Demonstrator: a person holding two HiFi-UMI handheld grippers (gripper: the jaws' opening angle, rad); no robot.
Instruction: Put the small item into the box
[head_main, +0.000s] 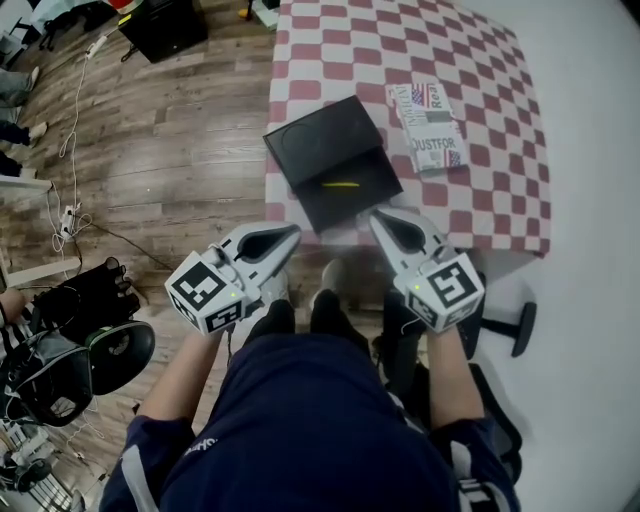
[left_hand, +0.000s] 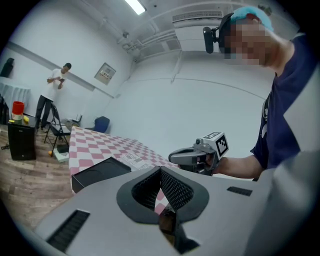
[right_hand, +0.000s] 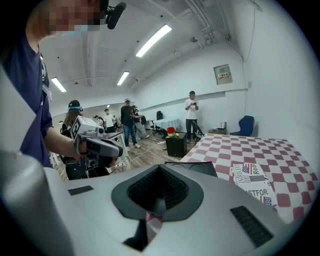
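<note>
Left gripper (head_main: 292, 233) and right gripper (head_main: 379, 216): jaws closed, empty, short of the red-and-white checkered table (head_main: 480, 90). Slim yellow item (head_main: 342, 184) lies in the open black rectangular box (head_main: 372, 197).

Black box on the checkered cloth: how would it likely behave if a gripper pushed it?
The black box looks stiff, with flat panels and sharp corners, so it would probably slide as one piece. It sits at the near edge of the checkered cloth, so a push toward the person might tip it off. The cloth could also bunch beneath it.
</note>
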